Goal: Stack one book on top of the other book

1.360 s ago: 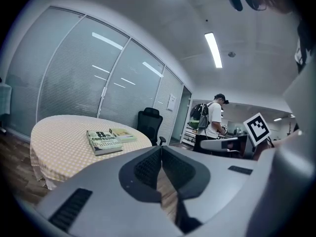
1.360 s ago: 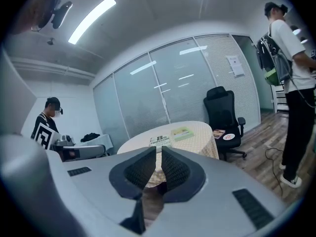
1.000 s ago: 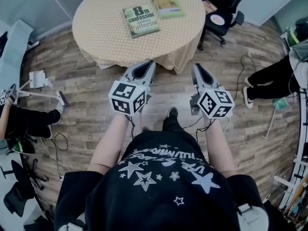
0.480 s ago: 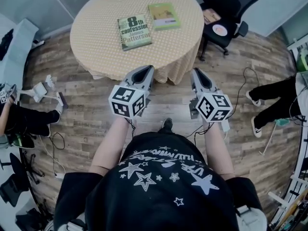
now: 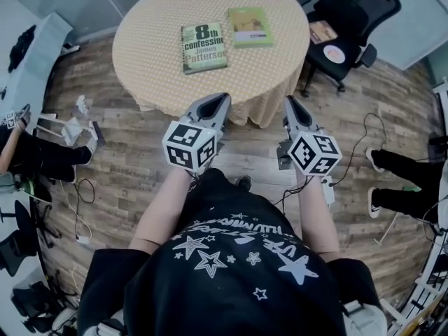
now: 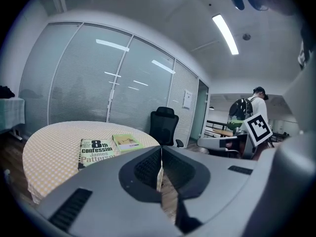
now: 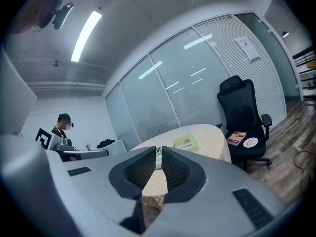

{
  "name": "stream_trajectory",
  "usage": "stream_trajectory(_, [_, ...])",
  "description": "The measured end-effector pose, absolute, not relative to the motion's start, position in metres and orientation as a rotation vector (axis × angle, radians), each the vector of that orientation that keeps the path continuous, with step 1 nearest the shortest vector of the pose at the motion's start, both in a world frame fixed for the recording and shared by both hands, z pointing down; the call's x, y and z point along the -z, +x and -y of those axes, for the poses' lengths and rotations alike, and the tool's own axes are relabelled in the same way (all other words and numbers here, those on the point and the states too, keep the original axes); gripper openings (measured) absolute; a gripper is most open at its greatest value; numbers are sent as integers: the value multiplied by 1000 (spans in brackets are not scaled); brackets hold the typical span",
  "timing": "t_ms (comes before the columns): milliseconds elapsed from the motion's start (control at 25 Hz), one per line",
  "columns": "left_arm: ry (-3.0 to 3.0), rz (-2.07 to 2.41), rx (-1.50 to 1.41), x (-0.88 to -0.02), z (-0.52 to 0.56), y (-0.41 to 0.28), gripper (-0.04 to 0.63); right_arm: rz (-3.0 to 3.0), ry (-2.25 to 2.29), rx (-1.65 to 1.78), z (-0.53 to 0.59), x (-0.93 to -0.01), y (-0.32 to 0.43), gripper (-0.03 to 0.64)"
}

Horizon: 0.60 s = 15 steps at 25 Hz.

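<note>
- The left tool (image 5: 217, 103) is held out above the wooden floor (image 5: 126, 152), close to the near edge of the round cloth-covered surface (image 5: 140, 40). Its jaws are pressed together with nothing between them.
- The dark book (image 5: 204, 47) lies flat on the surface, cover up, left of the middle.
- The green book (image 5: 250, 26) lies flat just beside it on the right, with a narrow gap between them. Neither rests on the other.
- The right tool (image 5: 290, 105) is held alongside the left one, also near the edge, its jaws together and empty.
- A black office chair (image 5: 353, 16) stands to the right of the surface.
</note>
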<state>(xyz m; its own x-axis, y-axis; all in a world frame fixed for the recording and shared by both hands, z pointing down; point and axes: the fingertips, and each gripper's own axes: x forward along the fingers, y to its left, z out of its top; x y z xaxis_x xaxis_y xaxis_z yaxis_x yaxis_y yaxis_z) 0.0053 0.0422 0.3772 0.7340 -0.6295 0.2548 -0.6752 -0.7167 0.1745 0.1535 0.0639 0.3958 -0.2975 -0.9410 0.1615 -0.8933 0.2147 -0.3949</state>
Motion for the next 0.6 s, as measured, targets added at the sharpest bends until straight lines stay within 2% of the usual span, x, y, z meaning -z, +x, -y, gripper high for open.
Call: stream_trajectory(600, [2663,988,-273,-391,45,14,11,-2370,-1861,671,10,-406,163,49])
